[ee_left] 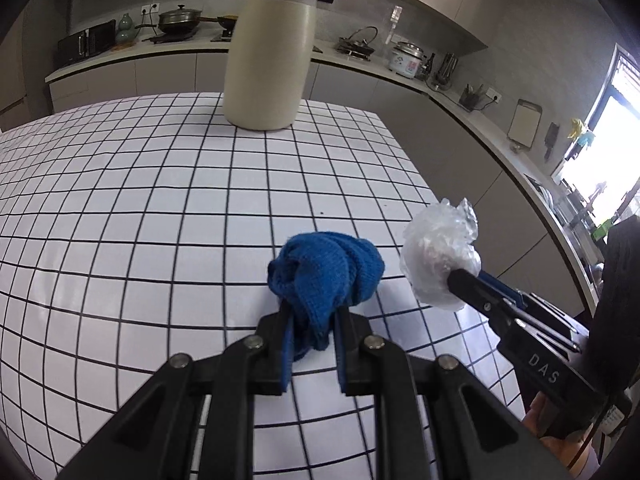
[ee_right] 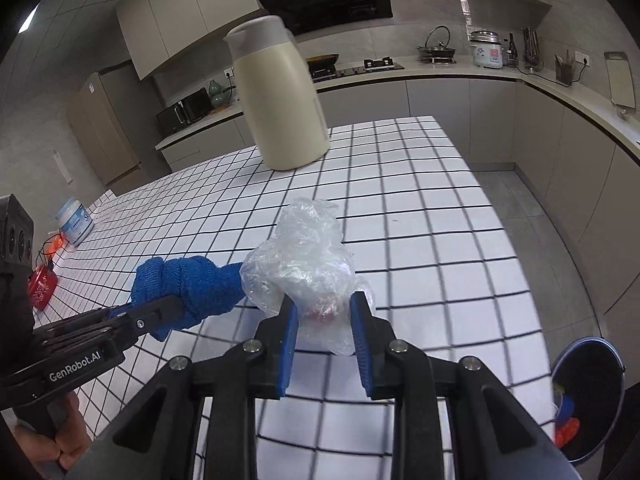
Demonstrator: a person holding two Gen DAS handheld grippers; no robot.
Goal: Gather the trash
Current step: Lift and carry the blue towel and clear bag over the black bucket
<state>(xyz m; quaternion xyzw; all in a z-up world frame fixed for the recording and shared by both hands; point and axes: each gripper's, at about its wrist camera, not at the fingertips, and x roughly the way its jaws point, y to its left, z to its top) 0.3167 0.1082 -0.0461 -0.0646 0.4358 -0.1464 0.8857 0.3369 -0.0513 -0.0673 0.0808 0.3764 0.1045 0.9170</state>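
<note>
My left claw (ee_left: pixel 310 322) is clamped tight on one blue cloth (ee_left: pixel 326 276). The cloth is fuzzy, knitted and bunched into a lump, up above the desk (ee_left: pixel 140 200). My right claw (ee_right: pixel 324 316) is squeezed on one ball of clear plastic (ee_right: pixel 304 264). The plastic is crinkly and shiny, with something red showing inside it near the pads. In the left view the plastic sits at about 3 o'clock from the cloth, just beside it. So I count two bits of trash, one in each claw.

The desk is white with black lines in squares. One tall cream jug (ee_left: pixel 270 52) with a grey top stands at 12 o'clock on it. One dark bin (ee_right: pixel 588 396) is on the floor at 4 o'clock in the right view, with orange and blue bits inside.
</note>
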